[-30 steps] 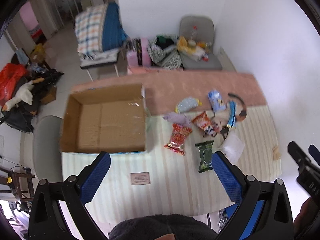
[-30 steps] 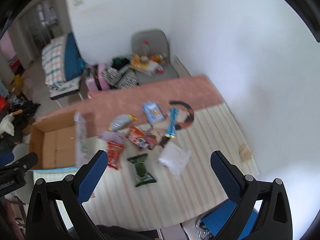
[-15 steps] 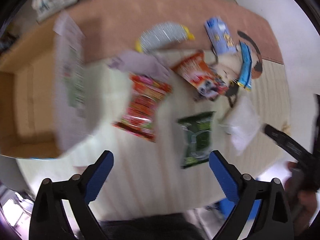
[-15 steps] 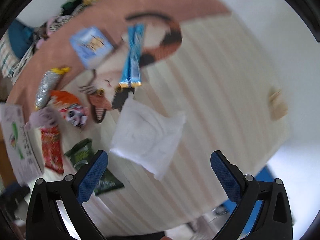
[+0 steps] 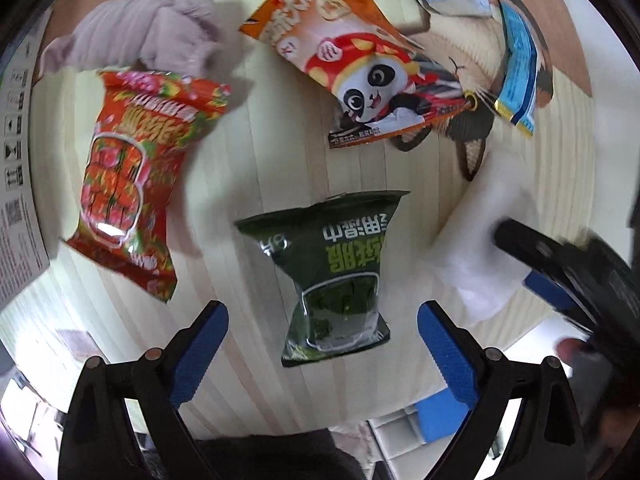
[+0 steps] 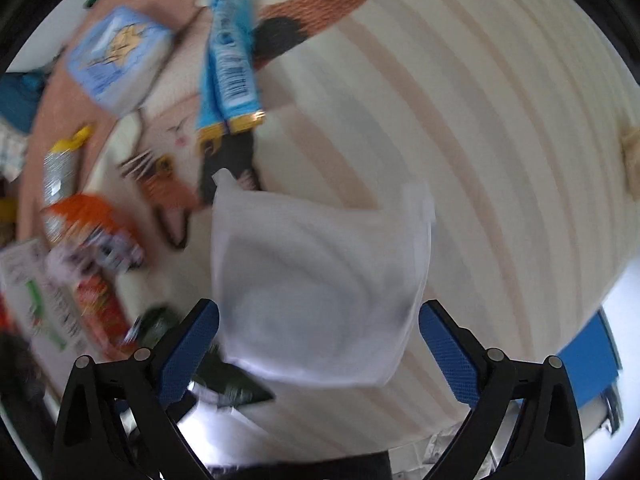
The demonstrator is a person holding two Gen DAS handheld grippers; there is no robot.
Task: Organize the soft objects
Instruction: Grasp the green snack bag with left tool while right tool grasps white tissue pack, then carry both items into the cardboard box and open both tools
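Observation:
My left gripper (image 5: 322, 344) is open, its blue pads either side of the near end of a dark green snack bag (image 5: 332, 268) lying on the striped cloth. A red snack bag (image 5: 132, 184) lies to its left, an orange panda bag (image 5: 356, 64) beyond, a grey cloth (image 5: 140, 32) at the far left. My right gripper (image 6: 319, 338) is open just over a white soft packet (image 6: 320, 280), which also shows in the left wrist view (image 5: 480, 248). A blue stick pack (image 6: 230, 56) and a light blue packet (image 6: 116, 56) lie farther off.
A cardboard box flap (image 5: 16, 184) with printed labels stands at the left. A silver and yellow packet (image 6: 60, 168) lies near the pink cloth. The table's near edge (image 5: 360, 412) is close under the left gripper. The right gripper's body (image 5: 568, 264) enters the left wrist view.
Both grippers have dropped from high above the table to just over it. The left one closed in on the green bag, the right one on the white packet. Jaws stayed open.

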